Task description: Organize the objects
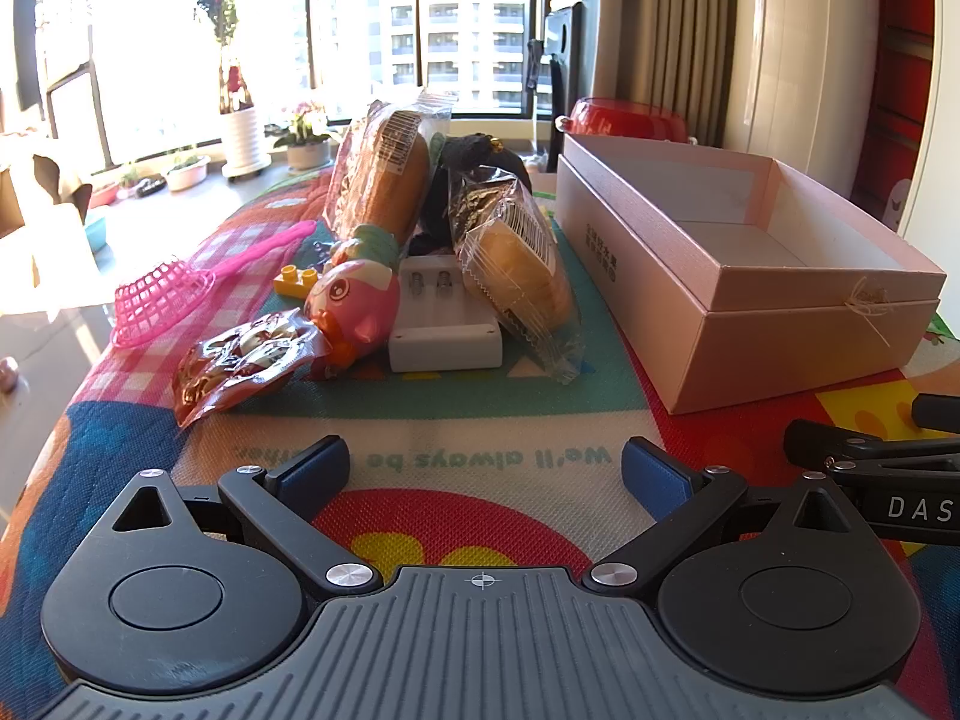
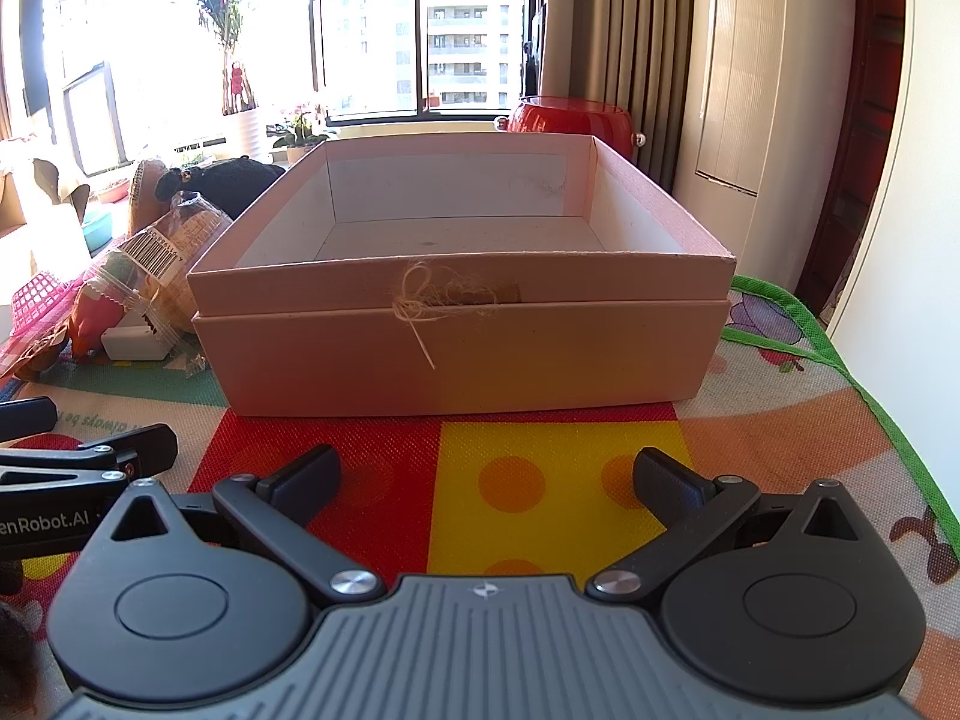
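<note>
A pile of objects lies on the colourful mat ahead of my left gripper point(image 1: 485, 468), which stands open and holds nothing. In the pile are two wrapped bread rolls point(image 1: 522, 264), a white battery charger point(image 1: 441, 324), a pink round-faced toy point(image 1: 354, 306), a shiny snack packet point(image 1: 240, 360), a pink plastic net scoop point(image 1: 165, 300), a yellow brick point(image 1: 295, 280) and a black plush item point(image 1: 474, 156). An open pink cardboard box point(image 2: 462, 324) sits straight ahead of my right gripper point(image 2: 487, 483), also open with nothing in it. The box interior looks bare.
The box point(image 1: 780, 324) stands right of the pile in the left wrist view. A red bowl point(image 2: 570, 117) sits behind it. The other gripper's black fingers point(image 1: 870, 456) show at the right edge. Potted plants and windows lie beyond the table's far end.
</note>
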